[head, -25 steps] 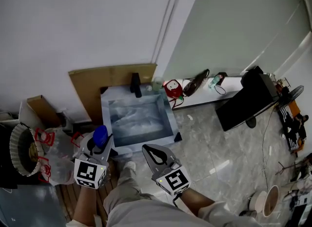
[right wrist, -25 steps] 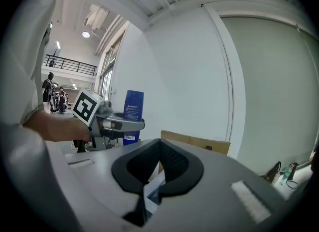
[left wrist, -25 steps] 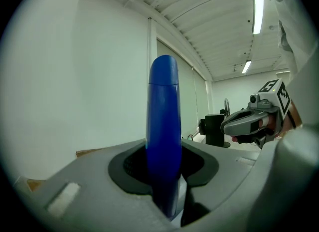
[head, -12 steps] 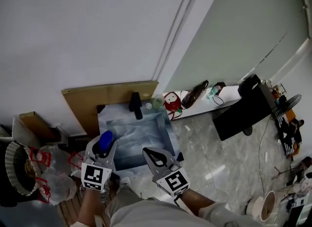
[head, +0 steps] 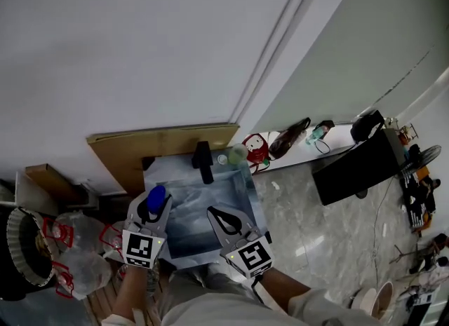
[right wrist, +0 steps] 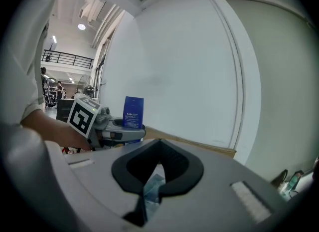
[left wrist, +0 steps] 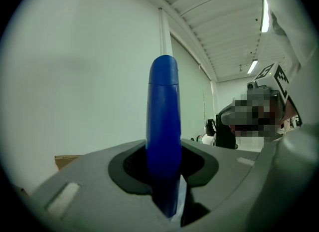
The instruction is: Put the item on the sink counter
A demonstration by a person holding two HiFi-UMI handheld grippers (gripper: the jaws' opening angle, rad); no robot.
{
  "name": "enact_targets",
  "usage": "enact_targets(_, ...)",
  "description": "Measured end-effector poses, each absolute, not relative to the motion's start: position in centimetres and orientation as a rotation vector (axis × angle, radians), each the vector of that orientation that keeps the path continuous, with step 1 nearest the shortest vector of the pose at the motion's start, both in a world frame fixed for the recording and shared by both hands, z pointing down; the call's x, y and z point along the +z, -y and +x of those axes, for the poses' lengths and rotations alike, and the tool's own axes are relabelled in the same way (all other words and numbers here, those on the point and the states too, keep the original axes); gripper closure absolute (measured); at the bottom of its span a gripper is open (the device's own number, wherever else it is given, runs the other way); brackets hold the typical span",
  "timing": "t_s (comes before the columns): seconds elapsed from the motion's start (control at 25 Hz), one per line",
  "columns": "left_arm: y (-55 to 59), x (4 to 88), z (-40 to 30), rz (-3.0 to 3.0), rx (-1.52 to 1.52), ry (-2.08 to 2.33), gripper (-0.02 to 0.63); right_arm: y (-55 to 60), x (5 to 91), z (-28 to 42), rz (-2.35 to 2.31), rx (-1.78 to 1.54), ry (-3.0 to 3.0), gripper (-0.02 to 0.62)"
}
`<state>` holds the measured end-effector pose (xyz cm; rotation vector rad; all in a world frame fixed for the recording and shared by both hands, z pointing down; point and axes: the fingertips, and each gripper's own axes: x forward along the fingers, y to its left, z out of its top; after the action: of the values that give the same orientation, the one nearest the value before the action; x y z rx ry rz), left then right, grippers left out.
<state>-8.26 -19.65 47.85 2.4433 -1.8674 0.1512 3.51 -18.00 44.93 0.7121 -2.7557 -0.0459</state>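
Left gripper (head: 156,207) advanced over sink (head: 200,212), fingers (left wrist: 75,186) clamping tube (left wrist: 163,121).

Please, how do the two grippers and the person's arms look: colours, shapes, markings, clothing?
The left gripper and right gripper are grey, with wedge-shaped fingers lined by black pads. Each carries a white cube with black square markers. The right arm wears a light sleeve; the left forearm shows no sleeve.
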Motion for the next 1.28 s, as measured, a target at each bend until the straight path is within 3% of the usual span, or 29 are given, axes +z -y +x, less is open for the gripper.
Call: enact_targets(1.28,34.8,61.0,-10.9,2.326,0.105,1.98,0.469,33.2,53.7,-2.9,0.582,0.057,2.774,0.591)
